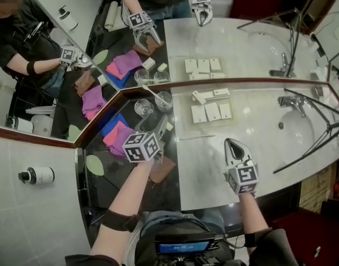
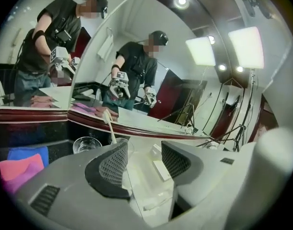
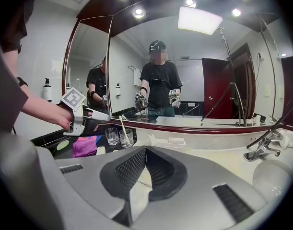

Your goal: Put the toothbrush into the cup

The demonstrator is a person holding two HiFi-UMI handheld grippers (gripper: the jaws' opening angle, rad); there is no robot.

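A white pump bottle [image 1: 37, 175] sits on the wall, far left of both grippers. A blue cloth [image 1: 110, 124] and a pink cloth [image 1: 119, 137] lie on the dark part of the counter [image 1: 241, 126], just left of the left gripper's jaws. A brown cloth [image 1: 162, 169] lies under that hand.

The left gripper [image 2: 144, 153] has its jaws wide apart. Nothing is held between them. Only white counter and small white boxes [image 1: 212, 111] show in the gap.

An empty glass [image 1: 142, 108] stands out past the left jaw and a bit to its left. The cup [image 1: 164, 101] stands beside that glass, just past the tip of the left jaw. The toothbrush [image 1: 151, 94] is in the cup and leans to the left. It is not between the jaws.

The white boxes lie in rows ahead of the gap between the two grippers. The mirror [image 1: 224, 43] rises behind them.

The right gripper [image 3: 146, 152] has its jaws pressed together with nothing in them. It is well to the right of the cup.

A tap [image 1: 293, 101] and a sink [image 1: 296, 131] lie to the right of the right jaws. Black stand legs [image 1: 313, 143] cross over the sink.

In the head view the marker cube covers most of the left jaws. In the left gripper view the left jaw hides most of the cup and the low end of the toothbrush. What the boxes are is too small to tell.
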